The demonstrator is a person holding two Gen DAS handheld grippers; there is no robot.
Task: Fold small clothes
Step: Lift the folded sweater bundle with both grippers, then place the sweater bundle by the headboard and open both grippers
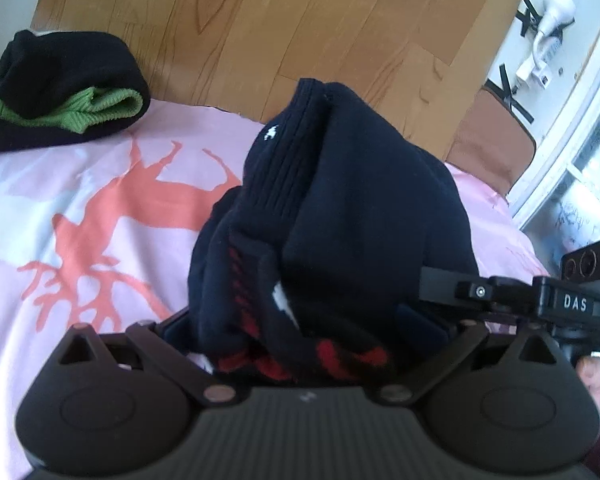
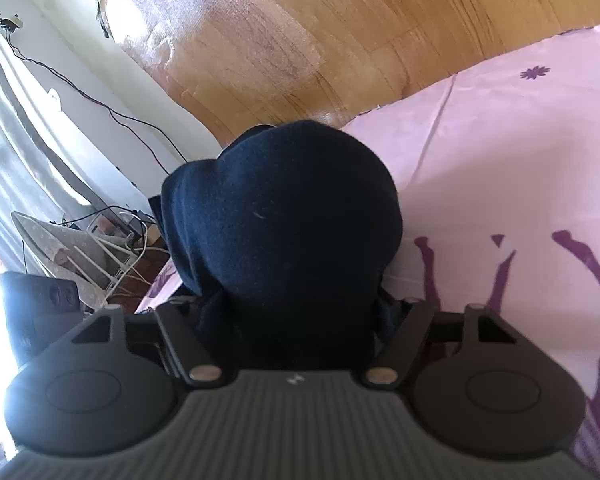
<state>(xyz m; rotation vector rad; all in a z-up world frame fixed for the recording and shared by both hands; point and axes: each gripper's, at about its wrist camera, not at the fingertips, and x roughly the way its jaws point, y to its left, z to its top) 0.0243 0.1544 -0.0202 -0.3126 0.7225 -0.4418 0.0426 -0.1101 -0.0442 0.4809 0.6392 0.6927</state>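
Note:
A navy knit garment with a small white logo and red-patterned trim drapes over my left gripper, which is shut on it; the fingers are hidden under the cloth. My right gripper is shut on the same navy garment, which bulges over its fingers. The right gripper's body also shows at the right of the left wrist view, close beside the garment. The garment hangs just above the pink bedsheet.
A folded black and green garment lies at the sheet's far left. Wooden floor lies beyond the bed edge. A white door with a hairdryer is at right. Cables and an ironing board sit left of the bed.

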